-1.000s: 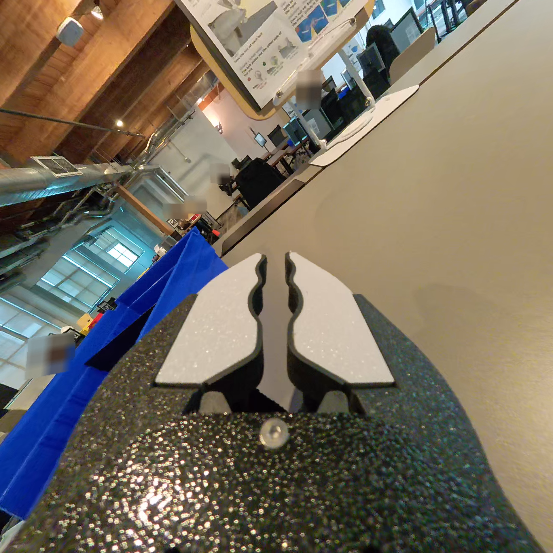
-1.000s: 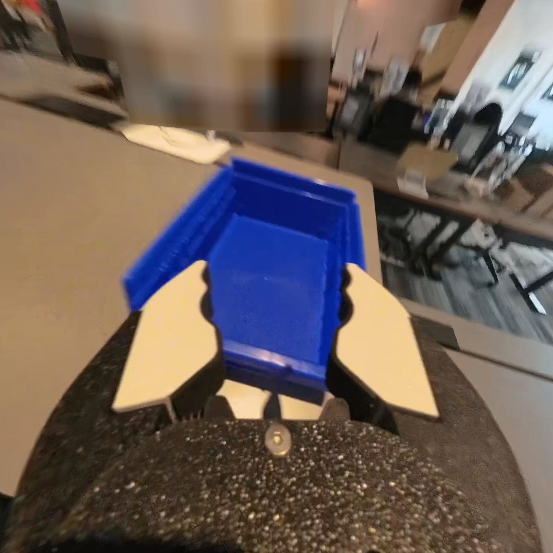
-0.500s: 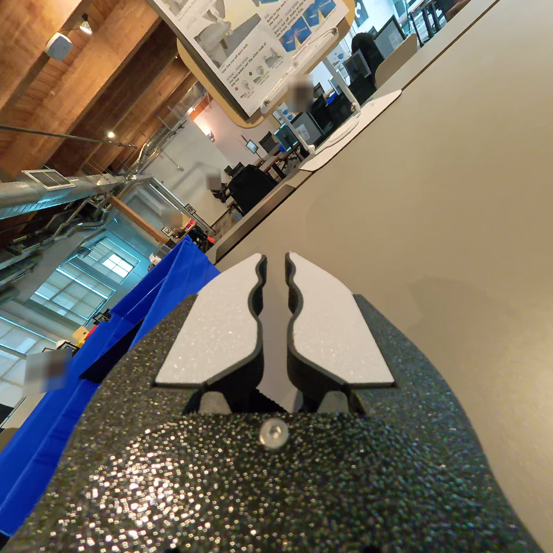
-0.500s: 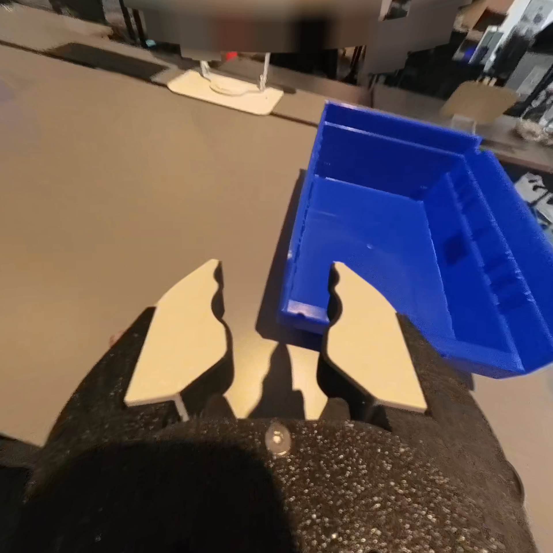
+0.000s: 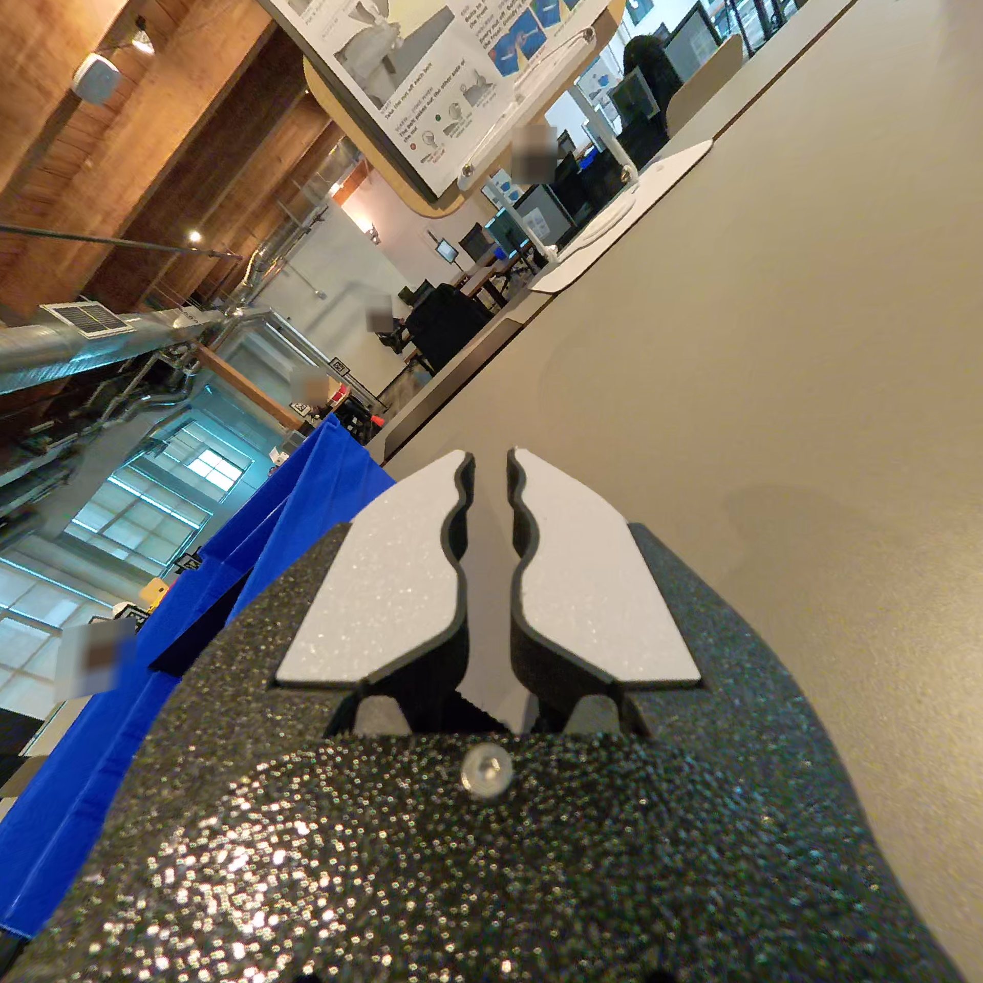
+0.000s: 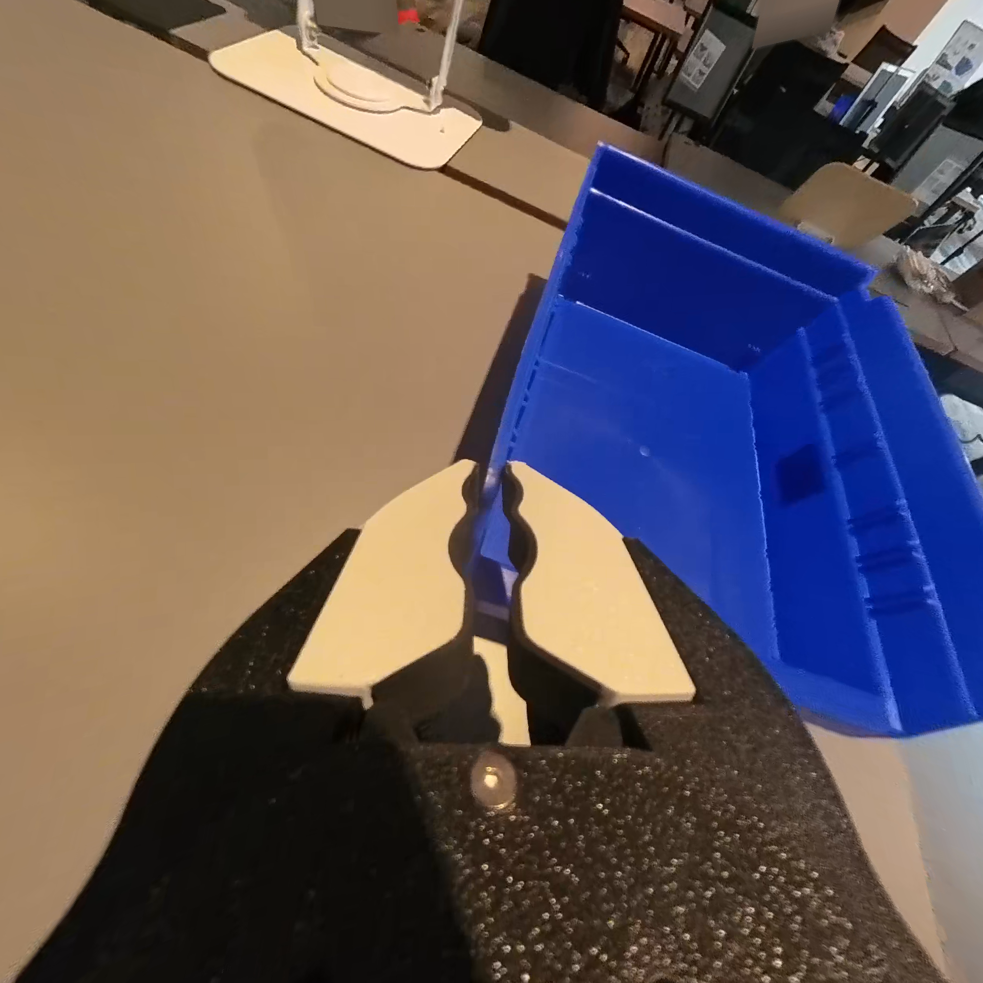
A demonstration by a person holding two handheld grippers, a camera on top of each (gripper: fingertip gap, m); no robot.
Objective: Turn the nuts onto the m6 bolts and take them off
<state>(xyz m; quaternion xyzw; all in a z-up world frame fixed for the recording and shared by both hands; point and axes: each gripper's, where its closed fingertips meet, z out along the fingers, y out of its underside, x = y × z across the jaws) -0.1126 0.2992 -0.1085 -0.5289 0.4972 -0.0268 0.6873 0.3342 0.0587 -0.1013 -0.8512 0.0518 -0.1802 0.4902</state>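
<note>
No nuts or bolts show in either view. An empty blue plastic bin (image 6: 638,452) sits on the tan table (image 6: 213,319). My right gripper (image 6: 489,471) is shut on the near end of the bin's left wall, one finger inside and one outside. My left gripper (image 5: 489,457) hovers low and tilted over the bare table (image 5: 744,372), its jaws closed to a narrow gap with nothing between them. The blue bin's outer side (image 5: 255,542) shows just left of it.
A white stand base (image 6: 346,101) rests at the table's far edge; it also shows in the left wrist view (image 5: 622,223), holding a tilted instruction board (image 5: 425,69). Beyond the table are desks, chairs and monitors. The table's right edge runs close behind the bin. Across from one pair of fingers to the other is roughly 50 centimeters.
My right gripper moved from the bin's open front to its left front corner and closed on the wall. My left gripper has barely shifted and stays closed.
</note>
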